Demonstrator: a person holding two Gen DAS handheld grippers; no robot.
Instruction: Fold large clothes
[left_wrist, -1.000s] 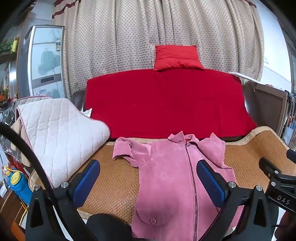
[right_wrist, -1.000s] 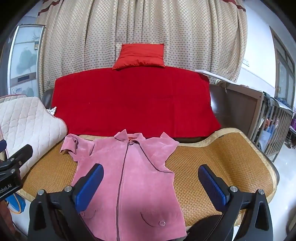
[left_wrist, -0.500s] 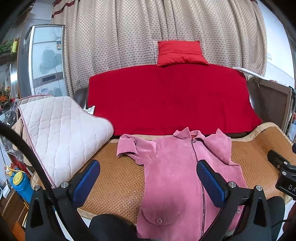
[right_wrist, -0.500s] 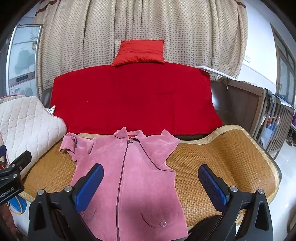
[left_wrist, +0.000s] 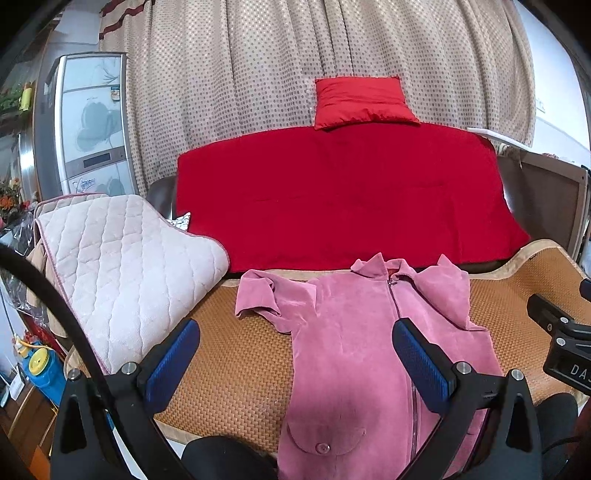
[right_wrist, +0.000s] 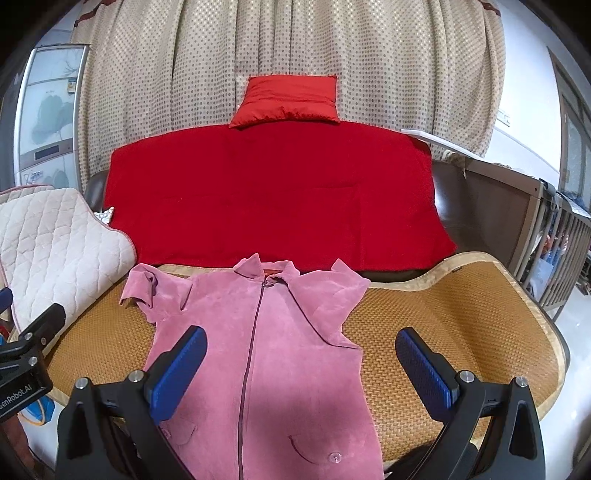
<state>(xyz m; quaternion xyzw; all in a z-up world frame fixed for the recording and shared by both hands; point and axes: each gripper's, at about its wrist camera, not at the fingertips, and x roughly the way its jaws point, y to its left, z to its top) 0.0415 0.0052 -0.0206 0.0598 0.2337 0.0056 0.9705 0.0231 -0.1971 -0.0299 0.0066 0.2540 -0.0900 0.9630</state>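
Pink jacket (right_wrist: 266, 354) lies zipped and flat on the woven mat (right_wrist: 461, 317), ready for folding. Left gripper (left_wrist: 295, 354) and right gripper (right_wrist: 301, 360) hover near, both spread wide and empty.

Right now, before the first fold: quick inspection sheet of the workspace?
Surface: woven mat on the sofa seat, lying flat.
Job's things: pink jacket spread front up on the mat, zipped, collar toward the backrest; one sleeve bunched, the other folded in.
Clutter: quilted pad beside the jacket, overlapping the mat's edge.
Grippers: left gripper open, above the jacket's hem, holding nothing; right gripper open, also empty.
Cables: one black cable curving across the left wrist view.
Surroundings: red blanket over the backrest, red cushion on top, dotted curtain behind, fridge at one side.
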